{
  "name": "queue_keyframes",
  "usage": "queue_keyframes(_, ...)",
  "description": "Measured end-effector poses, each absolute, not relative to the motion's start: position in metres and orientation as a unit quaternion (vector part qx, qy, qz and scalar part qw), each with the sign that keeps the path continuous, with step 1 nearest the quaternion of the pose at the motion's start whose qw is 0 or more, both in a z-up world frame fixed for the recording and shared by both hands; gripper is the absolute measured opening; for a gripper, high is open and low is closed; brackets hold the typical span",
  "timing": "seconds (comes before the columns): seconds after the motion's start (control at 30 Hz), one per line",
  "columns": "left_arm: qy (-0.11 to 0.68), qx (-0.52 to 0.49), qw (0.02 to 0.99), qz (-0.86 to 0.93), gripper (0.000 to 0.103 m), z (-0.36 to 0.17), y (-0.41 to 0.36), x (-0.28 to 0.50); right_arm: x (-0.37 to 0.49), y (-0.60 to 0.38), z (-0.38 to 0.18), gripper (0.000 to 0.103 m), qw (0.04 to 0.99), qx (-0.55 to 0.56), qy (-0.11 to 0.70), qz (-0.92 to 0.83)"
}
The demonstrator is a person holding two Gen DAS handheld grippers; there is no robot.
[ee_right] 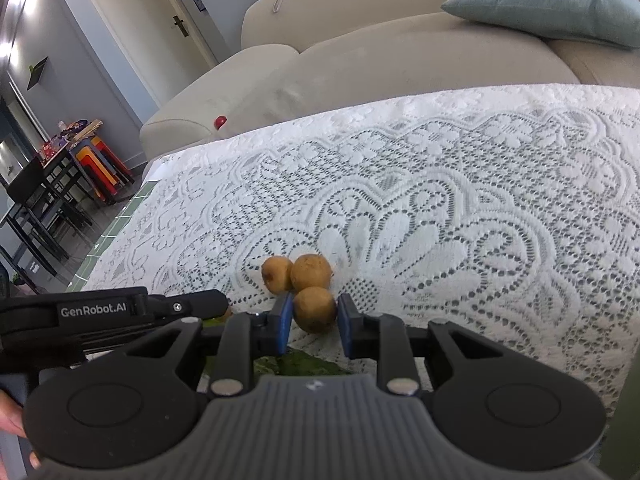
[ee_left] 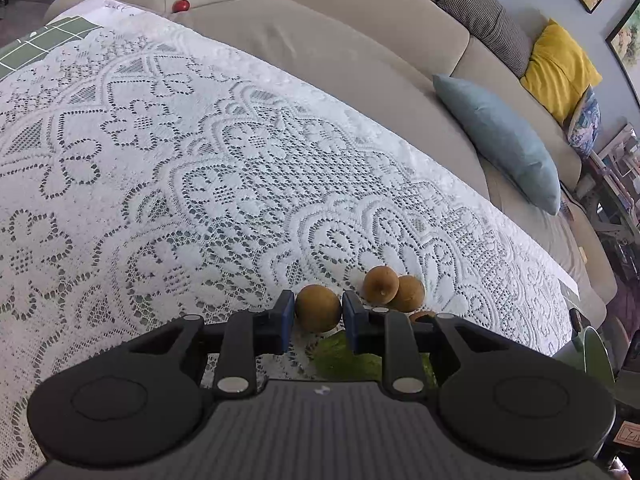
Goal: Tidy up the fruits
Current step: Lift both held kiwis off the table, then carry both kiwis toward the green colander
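**Both grippers pinch a brown fruit beside the small pile**

The left gripper has its blue pads pressed against either side of a round brown fruit, so the jaws are nearly together and pinching it. Just to its right, two more brown fruits lie touching each other on the white lace tablecloth, with a fourth partly hidden behind the gripper's right finger.

In the right wrist view, the right gripper is likewise clamped on a brown fruit. That one sits at the near side of the cluster, touching the two fruits behind it. The left gripper's black body reaches in from the left edge of this view, so the two tools work close together.

The fruits appear gathered on purpose, kept in contact so that round pieces brace one another instead of rolling over the cloth. A grip across each fruit's widest part suits something smooth and round. A green surface, perhaps a leaf, shows beneath the jaws near the table's front; what it is I cannot tell.

A small red object rests far off on the beige sofa, well apart from the pile.
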State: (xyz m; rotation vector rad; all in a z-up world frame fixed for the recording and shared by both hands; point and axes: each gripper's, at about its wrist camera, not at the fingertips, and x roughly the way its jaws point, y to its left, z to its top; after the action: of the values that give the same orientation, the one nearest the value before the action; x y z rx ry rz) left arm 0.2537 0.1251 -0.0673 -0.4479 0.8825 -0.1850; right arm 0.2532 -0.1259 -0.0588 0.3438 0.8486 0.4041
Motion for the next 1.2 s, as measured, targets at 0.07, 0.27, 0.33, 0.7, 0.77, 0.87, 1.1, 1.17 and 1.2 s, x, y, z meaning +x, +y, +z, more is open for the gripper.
queue_keyframes(0.07, 0.421, -0.217, 0.876, -0.088, 0.029, -0.068, 0.125, 0.254, 0.253, -0.126, -0.062, 0.026, 0.875, 0.171, 0.409, 0.195)
queue_keyframes(0.27, 0.413, -0.217, 0.880, -0.085, 0.031, -0.070, 0.124, 0.255, 0.256, -0.124, -0.063, 0.026, 0.876, 0.168, 0.406, 0.197)
queue_keyframes(0.33, 0.412, -0.211, 0.882, -0.085, 0.031, -0.069, 0.123, 0.255, 0.255, -0.123, -0.062, 0.024, 0.877, 0.165, 0.406, 0.197)
queue_keyframes(0.7, 0.398, -0.174, 0.898, -0.070, 0.029, -0.057, 0.116, 0.245, 0.243, -0.114, -0.049, 0.021, 0.896, 0.116, 0.383, 0.194)
queue_keyframes(0.77, 0.390, -0.174, 0.902, -0.068, 0.029, -0.052, 0.116, 0.240, 0.237, -0.110, -0.043, 0.021, 0.903, 0.096, 0.372, 0.195)
queue_keyframes(0.87, 0.378, -0.169, 0.908, -0.062, 0.029, -0.043, 0.115, 0.229, 0.226, -0.104, -0.032, 0.021, 0.912, 0.061, 0.354, 0.198)
queue_keyframes(1.1, 0.349, -0.136, 0.926, -0.053, 0.029, -0.024, 0.103, 0.201, 0.195, -0.095, -0.008, 0.021, 0.923, -0.009, 0.320, 0.213)
queue_keyframes(1.17, 0.341, -0.135, 0.929, -0.046, 0.029, -0.022, 0.101, 0.193, 0.186, -0.095, -0.001, 0.021, 0.926, -0.028, 0.310, 0.214)
queue_keyframes(1.2, 0.336, -0.134, 0.931, -0.042, 0.029, -0.021, 0.099, 0.190, 0.181, -0.096, 0.003, 0.021, 0.927, -0.037, 0.304, 0.214)
